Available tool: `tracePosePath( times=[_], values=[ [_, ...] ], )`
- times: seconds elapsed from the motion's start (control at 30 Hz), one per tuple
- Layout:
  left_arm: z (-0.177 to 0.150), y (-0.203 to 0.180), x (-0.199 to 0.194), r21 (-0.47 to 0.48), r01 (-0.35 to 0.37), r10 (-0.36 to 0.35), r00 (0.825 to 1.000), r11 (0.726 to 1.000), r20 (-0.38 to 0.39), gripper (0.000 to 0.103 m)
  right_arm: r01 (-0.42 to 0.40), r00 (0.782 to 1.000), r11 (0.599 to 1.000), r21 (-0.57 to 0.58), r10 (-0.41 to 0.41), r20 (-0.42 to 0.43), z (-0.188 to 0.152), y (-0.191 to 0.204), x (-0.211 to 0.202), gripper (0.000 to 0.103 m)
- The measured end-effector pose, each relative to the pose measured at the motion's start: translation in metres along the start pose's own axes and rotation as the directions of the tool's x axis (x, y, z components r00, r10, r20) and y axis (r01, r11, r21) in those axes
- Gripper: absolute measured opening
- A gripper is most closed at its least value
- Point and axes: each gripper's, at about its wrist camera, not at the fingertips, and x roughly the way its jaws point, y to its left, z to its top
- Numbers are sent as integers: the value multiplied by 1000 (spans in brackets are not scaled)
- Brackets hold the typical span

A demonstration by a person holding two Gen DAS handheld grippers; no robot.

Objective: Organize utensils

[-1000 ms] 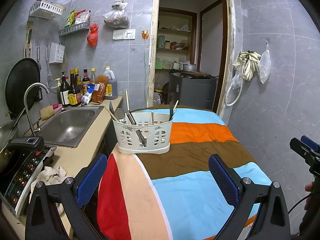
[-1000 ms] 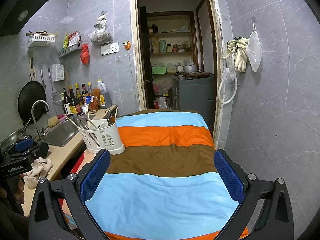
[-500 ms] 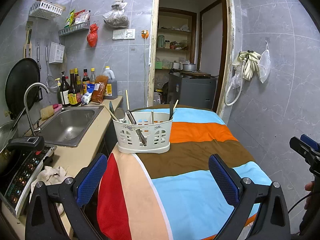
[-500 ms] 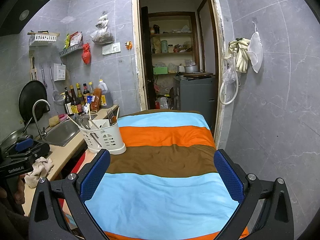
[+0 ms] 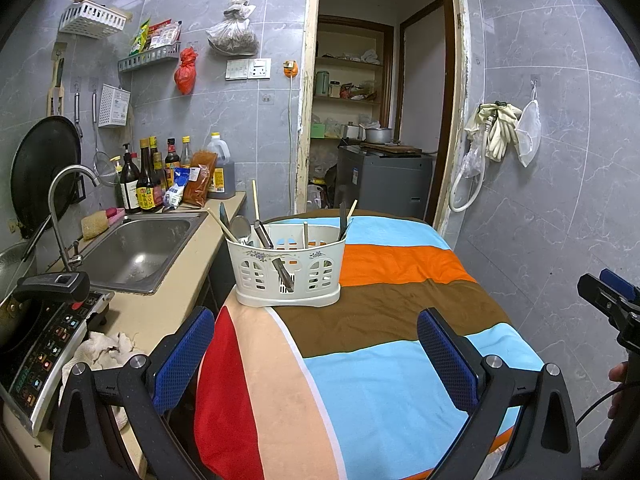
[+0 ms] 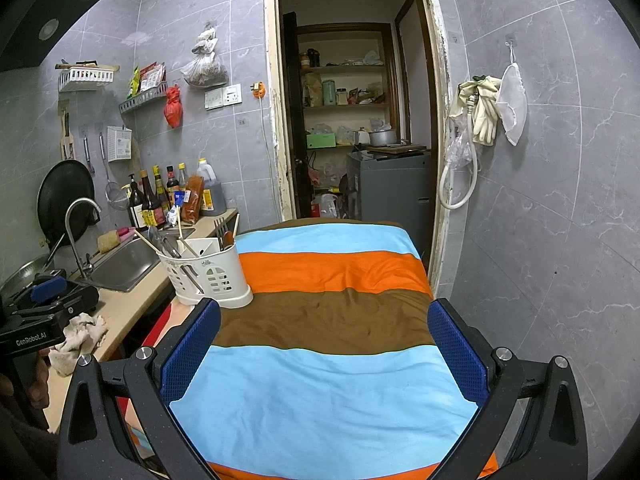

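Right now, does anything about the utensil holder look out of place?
Yes. A metal utensil handle pokes out through the front slots of the white plastic utensil caddy, slanting instead of standing upright inside with the others.

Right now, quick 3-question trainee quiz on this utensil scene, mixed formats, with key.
1. True or false: the left gripper is shut on a spoon.
2. The white slotted plastic utensil caddy stands on: A) the striped cloth-covered table B) the steel sink C) the grey cabinet
3. Fill in: the right gripper is ____, holding nothing.

Key: 1 false; 2 A; 3 open
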Motion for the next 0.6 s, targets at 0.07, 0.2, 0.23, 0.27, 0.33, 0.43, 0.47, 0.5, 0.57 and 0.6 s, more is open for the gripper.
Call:
tracePosePath(
  times=[0.07, 0.2, 0.23, 0.27, 0.33, 0.43, 0.47, 0.5, 0.57, 0.6],
  values=[
    [0, 0, -1, 0, 0, 0, 1000, 1000, 1, 102, 0, 1000, 1000, 1, 0, -1, 0, 0, 0, 102],
    [0, 1, 0, 0, 0, 0, 1000, 1000, 0, 102, 0, 1000, 1000, 1, 0, -1, 0, 0, 0, 101],
    [0, 1, 0, 0, 1, -1, 1000, 1000, 0, 102, 0, 1000, 1000, 0, 0, -1, 0, 0, 0, 102],
    [0, 1, 0, 0, 1, -1, 1000, 1000, 0, 102, 0, 1000, 1000, 0, 0, 0, 0, 0, 0, 102],
    [0, 0, 0, 0, 1, -1, 1000, 1000, 0, 102, 0, 1000, 1000, 1, 0, -1, 0, 0, 0, 102],
    [0, 0, 1, 0, 1, -1, 1000, 1000, 0, 102, 0, 1000, 1000, 0, 0, -1, 1, 0, 0, 102],
    [0, 0, 0, 0, 1, -1, 1000, 1000, 0, 102, 0, 1000, 1000, 0, 0, -1, 0, 0, 0, 101],
    [0, 0, 0, 0, 1, -1, 1000, 1000, 0, 102, 0, 1000, 1000, 0, 0, -1, 0, 0, 0, 101],
    [0, 0, 0, 0, 1, -1, 1000, 1000, 0, 102, 0, 1000, 1000, 1, 0, -2, 1, 0, 0, 102],
    [0, 0, 0, 0, 1, -1, 1000, 1000, -1, 102, 0, 1000, 1000, 1, 0, -1, 0, 0, 0, 102]
  ],
)
